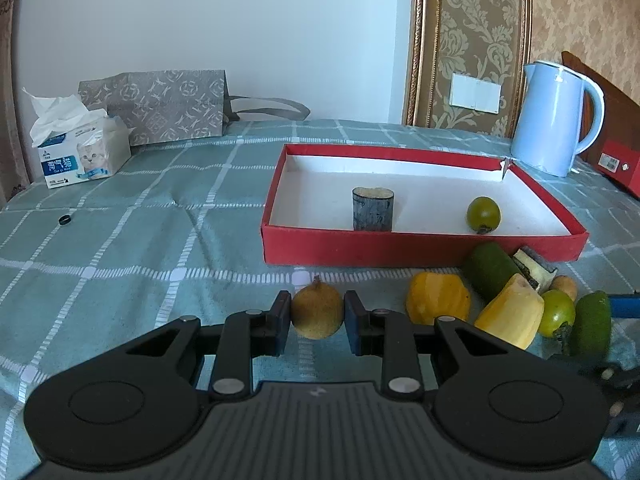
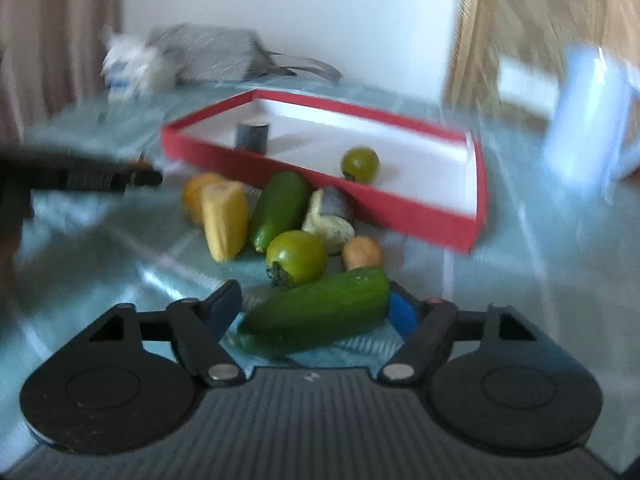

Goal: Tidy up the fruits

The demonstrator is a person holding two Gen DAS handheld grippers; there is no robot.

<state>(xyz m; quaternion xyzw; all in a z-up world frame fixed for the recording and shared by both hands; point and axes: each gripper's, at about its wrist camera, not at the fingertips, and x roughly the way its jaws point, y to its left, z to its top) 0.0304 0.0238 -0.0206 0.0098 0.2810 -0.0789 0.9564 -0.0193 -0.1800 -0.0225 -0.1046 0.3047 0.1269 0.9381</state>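
My left gripper [image 1: 317, 322] has its two pads on either side of a small brownish-yellow fruit [image 1: 317, 312], pinching it just above the checked tablecloth [image 1: 120, 240]. My right gripper [image 2: 316, 312] is spread wide, with a green cucumber [image 2: 320, 316] lying slantwise between the fingers; the blur keeps me from telling whether either pad touches it. The left view is sharp and shows what the right one smears: a tissue box [image 1: 82, 152] with a kitten on it, a patterned grey bag [image 1: 160, 108], a pale blue kettle [image 1: 554, 118] and a small dark ring [image 1: 65, 220] on the cloth. The right view opens up the pile better: a green tomato [image 2: 296, 258], a yellow wedge [image 2: 224, 220], a second green cucumber [image 2: 278, 208] and a small tan fruit [image 2: 362, 254], all near the red box [image 2: 400, 208]. Both views show inside that box a dark cylinder [image 1: 373, 209] standing upright and a green tomato-like fruit [image 1: 483, 215], well apart.
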